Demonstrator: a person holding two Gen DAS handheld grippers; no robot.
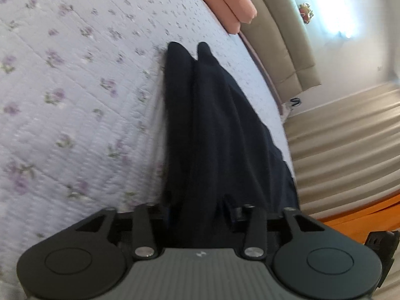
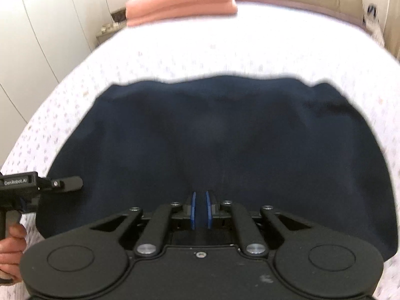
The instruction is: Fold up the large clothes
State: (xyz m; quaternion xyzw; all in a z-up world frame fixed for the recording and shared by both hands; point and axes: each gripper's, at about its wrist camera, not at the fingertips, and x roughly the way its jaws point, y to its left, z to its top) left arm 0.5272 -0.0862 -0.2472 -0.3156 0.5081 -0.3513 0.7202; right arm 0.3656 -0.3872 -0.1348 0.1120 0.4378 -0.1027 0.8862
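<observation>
A dark navy garment [image 2: 212, 130] lies spread flat on the floral quilt [image 2: 200, 50] of a bed. My right gripper [image 2: 200, 200] hovers over its near middle. The blue pads [image 2: 193, 207] stand almost together, and no lifted fold shows between them. My left gripper [image 2: 72, 183] sits at the garment's left edge, held by a person's hand [image 2: 12, 245]. In the left wrist view the garment [image 1: 215, 125] runs lengthwise away from my left gripper [image 1: 200, 207] in long folds. Cloth fills the gap between the jaws and hides the pads.
A folded pink blanket [image 2: 180, 0] lies at the head of the bed against a beige padded headboard [image 1: 280, 37]. White wardrobe doors [image 2: 37, 25] stand to the left. In the left wrist view the bed's edge drops to a ribbed beige skirt [image 1: 350, 137] and an orange floor [image 1: 362, 212].
</observation>
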